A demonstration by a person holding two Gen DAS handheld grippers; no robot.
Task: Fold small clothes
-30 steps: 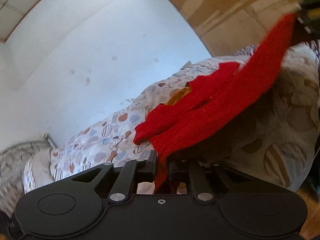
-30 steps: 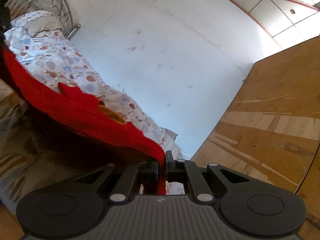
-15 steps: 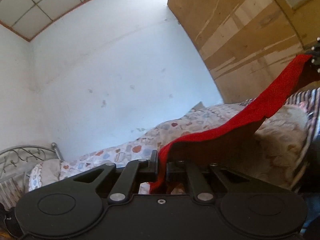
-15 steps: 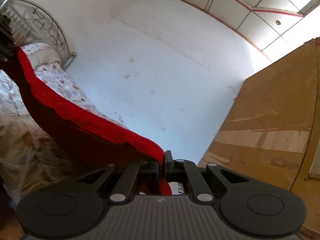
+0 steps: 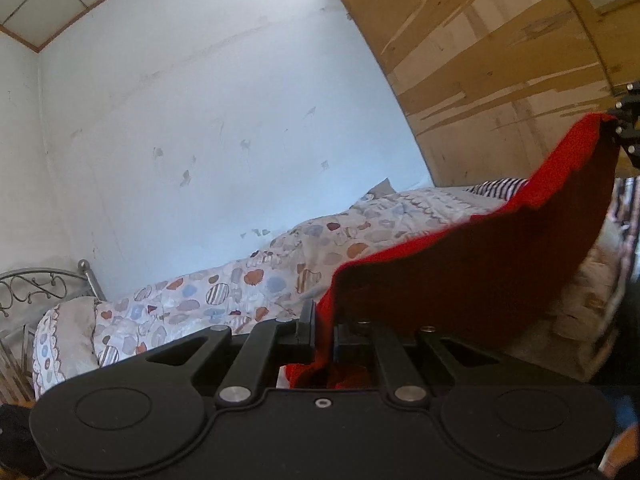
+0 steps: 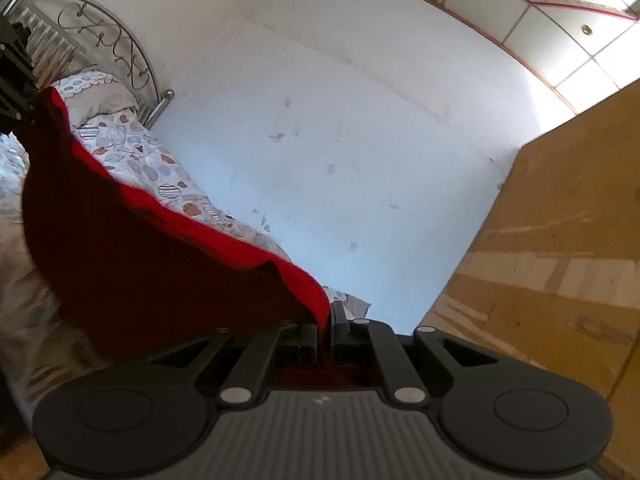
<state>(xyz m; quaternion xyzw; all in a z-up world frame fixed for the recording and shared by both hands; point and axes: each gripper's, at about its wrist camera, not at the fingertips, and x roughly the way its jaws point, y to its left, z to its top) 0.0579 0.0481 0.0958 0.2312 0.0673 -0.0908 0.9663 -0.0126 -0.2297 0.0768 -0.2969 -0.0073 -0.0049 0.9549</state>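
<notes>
A red knit garment hangs stretched in the air between both grippers, above the bed. My left gripper is shut on one corner of it, with cloth bunched behind the pads. At the far right of the left wrist view the other gripper pinches the opposite corner. In the right wrist view the same red garment sags to the left, and my right gripper is shut on its near corner. The left gripper shows at the far left edge there. The garment's lower part is hidden in shadow.
Below lies a bed with a patterned quilt and a pillow against a metal headboard. A striped cloth lies at the far end. A white wall and a plywood panel close off the far side.
Both grippers rose, lifting the red garment off the quilt. It lay partly bunched on the bed a second ago and now hangs taut between them.
</notes>
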